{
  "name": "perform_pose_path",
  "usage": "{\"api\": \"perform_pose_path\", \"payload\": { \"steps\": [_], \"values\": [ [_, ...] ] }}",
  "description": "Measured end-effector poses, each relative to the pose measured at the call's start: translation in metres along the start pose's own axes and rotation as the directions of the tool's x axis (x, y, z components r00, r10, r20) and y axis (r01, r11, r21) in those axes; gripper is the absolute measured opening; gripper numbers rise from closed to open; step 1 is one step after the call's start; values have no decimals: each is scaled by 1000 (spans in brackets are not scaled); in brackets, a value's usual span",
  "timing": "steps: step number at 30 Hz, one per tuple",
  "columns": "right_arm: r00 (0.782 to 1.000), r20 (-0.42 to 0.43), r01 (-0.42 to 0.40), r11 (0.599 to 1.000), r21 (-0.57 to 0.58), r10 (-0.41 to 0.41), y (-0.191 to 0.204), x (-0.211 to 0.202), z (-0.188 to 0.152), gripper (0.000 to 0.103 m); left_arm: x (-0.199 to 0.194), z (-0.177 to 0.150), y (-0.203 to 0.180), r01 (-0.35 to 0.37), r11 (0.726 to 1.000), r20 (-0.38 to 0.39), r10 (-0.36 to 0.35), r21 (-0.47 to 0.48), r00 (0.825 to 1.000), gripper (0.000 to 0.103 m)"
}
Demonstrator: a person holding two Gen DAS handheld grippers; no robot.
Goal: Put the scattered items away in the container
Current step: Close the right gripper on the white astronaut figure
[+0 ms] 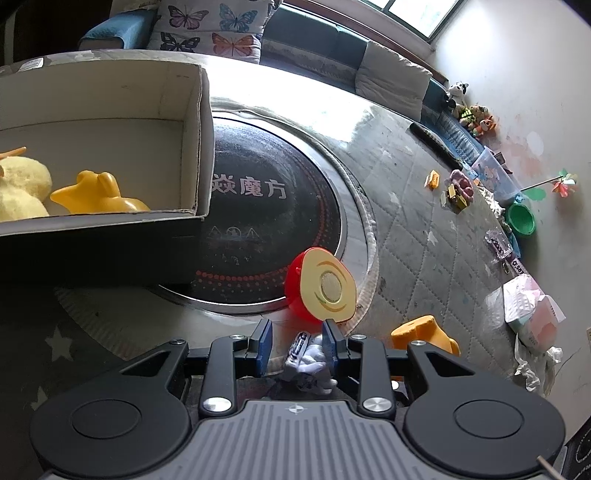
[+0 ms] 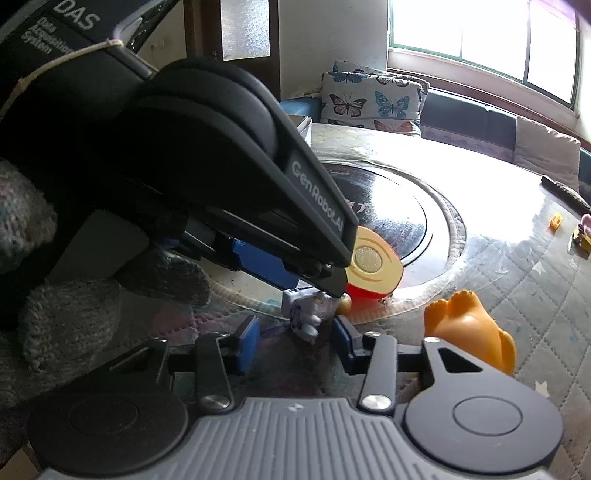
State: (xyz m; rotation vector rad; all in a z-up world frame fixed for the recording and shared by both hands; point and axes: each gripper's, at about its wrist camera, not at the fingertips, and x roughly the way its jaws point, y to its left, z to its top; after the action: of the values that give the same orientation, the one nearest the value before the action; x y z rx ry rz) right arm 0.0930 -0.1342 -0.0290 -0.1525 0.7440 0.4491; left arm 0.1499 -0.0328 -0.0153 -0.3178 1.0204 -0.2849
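A small grey-white robot figure (image 1: 310,363) lies on the table between the blue pads of my left gripper (image 1: 297,341), whose jaws stand apart around it. In the right wrist view the figure (image 2: 304,314) lies just ahead of my right gripper (image 2: 295,338), which is open. The left gripper (image 2: 314,266) reaches in from the upper left over the figure. A red and cream toy apple half (image 1: 321,288) stands just beyond. An orange toy (image 1: 424,334) lies to the right. The cardboard box (image 1: 199,147) at the left holds a yellow plush (image 1: 22,184) and a yellow toy (image 1: 96,194).
A round black hotplate (image 1: 266,221) sits in the table's middle. Small toys (image 1: 456,188), a green bowl (image 1: 521,219), a plastic tub (image 1: 495,175) and pink packets (image 1: 532,306) lie along the right edge. A sofa with a butterfly cushion (image 1: 210,26) stands behind.
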Motion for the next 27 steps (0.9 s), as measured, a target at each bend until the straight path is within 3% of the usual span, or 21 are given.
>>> {"api": "perform_pose_path", "payload": {
  "steps": [6,20,27],
  "values": [
    [1000,6,6,1000,22,-6,-7,0,0,25,3,3,4,13,1000,-9,-13,-16,1000,33],
    [1000,6,2,1000,27,-2,-7,-1,0,24,3,10,4,49,998,-6,-50,-41,999,34],
    [1000,8,0,999,33,0,-9,-1,1,24,6,8,0,61,998,-36,-61,5,997,35]
  ]
}}
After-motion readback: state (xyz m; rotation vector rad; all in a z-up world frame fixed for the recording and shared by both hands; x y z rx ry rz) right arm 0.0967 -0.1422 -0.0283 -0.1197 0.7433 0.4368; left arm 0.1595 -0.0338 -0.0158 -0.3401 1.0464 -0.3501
